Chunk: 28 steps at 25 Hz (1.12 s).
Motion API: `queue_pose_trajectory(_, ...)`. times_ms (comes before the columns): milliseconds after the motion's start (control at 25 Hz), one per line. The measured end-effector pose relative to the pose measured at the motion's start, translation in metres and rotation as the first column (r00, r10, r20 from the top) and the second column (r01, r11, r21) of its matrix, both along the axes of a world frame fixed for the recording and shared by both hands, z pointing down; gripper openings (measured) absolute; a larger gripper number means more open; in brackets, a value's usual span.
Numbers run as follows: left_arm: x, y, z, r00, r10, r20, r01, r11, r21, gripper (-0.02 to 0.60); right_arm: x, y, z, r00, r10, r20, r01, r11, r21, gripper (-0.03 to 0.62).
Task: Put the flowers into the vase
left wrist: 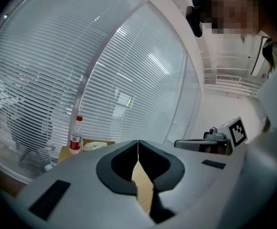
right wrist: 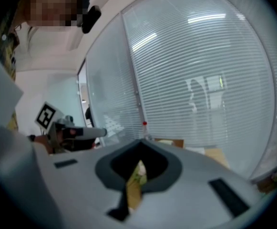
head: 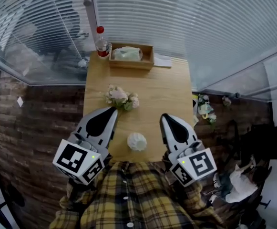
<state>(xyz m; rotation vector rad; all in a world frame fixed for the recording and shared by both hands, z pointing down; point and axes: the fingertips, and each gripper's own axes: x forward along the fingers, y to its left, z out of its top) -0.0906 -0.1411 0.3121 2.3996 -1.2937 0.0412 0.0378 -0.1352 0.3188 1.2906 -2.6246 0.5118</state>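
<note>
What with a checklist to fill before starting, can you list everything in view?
table: one, light wood, centre
flowers: one bunch, white-pink, mid-table
vase: one, white, near edge, between the tongs
bottle: one, clear, red cap, far left corner
tray: one, wooden, far edge, something pale green inside
paper: one, white, right of tray
spare flowers: one bunch, white-green, right of table
shirt: one, yellow plaid, bottom
left tongs: one, grey, shut, empty, left of vase
right tongs: one, grey, shut, empty, right of vase
</note>
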Motion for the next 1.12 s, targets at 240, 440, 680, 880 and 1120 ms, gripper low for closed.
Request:
queue_pose_trajectory(240,0.007,0.002,0.002,1.000,0.003,0.002,-0.003,1.000,-0.003,0.012,0.004,-0.003,0.004,1.000,-0.016,0.001,0.016,1.000,-0.005,0.012)
queue_pose_trajectory(440,0.003,-0.002,0.004,1.000,-0.011,0.015,0.011,1.000,-0.008,0.014,0.002,-0.004,0.005,1.000,-0.029,-0.004,0.029,1.000,-0.003,0.012)
queue_pose_trajectory(680,0.002,-0.004,0.013,1.000,0.000,0.015,0.001,0.999,-0.040,0.067,0.004,-0.007,0.008,1.000,-0.029,-0.007,0.029,1.000,-0.006,0.012)
queue_pose_trajectory(880,0.003,-0.002,0.022,0.999,0.021,0.042,-0.018,0.998,-0.063,0.115,0.002,-0.006,0.010,0.999,-0.037,-0.005,0.037,0.999,-0.013,0.012)
queue_pose_trajectory(1120,0.002,0.000,0.034,0.996,0.042,0.083,-0.033,0.994,-0.104,0.173,0.002,-0.005,0.012,0.999,-0.039,-0.001,0.039,0.999,-0.018,0.012)
